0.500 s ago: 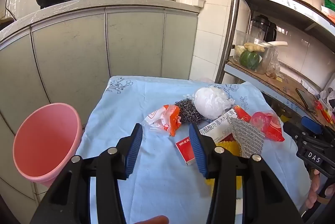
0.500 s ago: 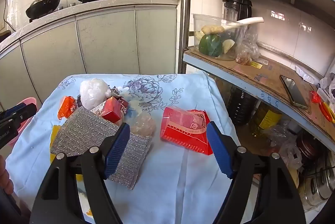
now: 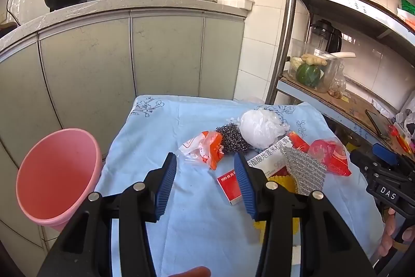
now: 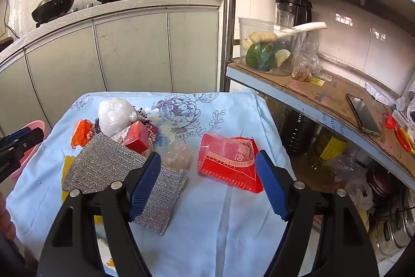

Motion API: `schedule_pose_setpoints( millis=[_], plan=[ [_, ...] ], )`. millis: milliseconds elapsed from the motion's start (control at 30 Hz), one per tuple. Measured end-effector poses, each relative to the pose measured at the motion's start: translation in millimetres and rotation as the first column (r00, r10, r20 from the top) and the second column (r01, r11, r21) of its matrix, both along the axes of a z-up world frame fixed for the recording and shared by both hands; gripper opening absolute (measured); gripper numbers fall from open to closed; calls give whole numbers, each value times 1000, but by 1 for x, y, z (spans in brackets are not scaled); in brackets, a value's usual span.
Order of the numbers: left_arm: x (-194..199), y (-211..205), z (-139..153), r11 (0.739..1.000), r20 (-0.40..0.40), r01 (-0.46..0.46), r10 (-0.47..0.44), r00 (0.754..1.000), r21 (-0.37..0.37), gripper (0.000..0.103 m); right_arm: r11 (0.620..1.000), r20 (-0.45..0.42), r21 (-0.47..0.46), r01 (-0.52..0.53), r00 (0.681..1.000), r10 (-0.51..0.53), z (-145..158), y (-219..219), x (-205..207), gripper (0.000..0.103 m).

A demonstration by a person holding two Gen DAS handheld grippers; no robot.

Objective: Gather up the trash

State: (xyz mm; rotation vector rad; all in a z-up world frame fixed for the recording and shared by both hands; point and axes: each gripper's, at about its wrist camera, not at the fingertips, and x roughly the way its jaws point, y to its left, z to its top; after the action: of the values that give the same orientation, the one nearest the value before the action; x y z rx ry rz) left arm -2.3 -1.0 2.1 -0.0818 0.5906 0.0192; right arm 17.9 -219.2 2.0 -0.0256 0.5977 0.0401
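Both tongs are hanging above the tabletop (image 3: 160,121), tilted downward, and I am holding nothing in either. Left tongs (image 3: 205,186) are standing well apart, with only bare blue cloth between the pads; the right pad is overlapping the red-and-white box (image 3: 229,185) in view, but I cannot tell whether it is touching it. Right tongs (image 4: 207,183) are spread as wide as they go, with the red wrapper (image 4: 228,163) lying flat on the cloth between and just beyond the pads, not pinched.

Working outward on the left view, I am seeing an orange-and-white bag (image 3: 205,147) just ahead of the tongs, touching a steel wool ball (image 3: 230,138), which is sitting against a white plastic bundle (image 3: 262,125). A silver scouring pad (image 3: 303,170) is lying over something yellow to the right of the box. A pink bin (image 3: 57,173) is standing off the tabletop's left edge, its mouth tipped toward me.

On the right view, the scouring pad (image 4: 109,165) is lying partly under my left pad, with a clear crumpled bag (image 4: 177,155) just beside it and a red box (image 4: 137,138) behind. A metal shelf (image 4: 324,93) is running along the right side.
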Motion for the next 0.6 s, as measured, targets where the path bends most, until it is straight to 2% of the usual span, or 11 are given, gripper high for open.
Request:
schedule_pose_setpoints(
  millis=[600],
  plan=[
    [-2,0,3,1000,19,13,-13,1000,3,46,1000,-2,-2,1,1000,-1,5,2,-1,76]
  ],
)
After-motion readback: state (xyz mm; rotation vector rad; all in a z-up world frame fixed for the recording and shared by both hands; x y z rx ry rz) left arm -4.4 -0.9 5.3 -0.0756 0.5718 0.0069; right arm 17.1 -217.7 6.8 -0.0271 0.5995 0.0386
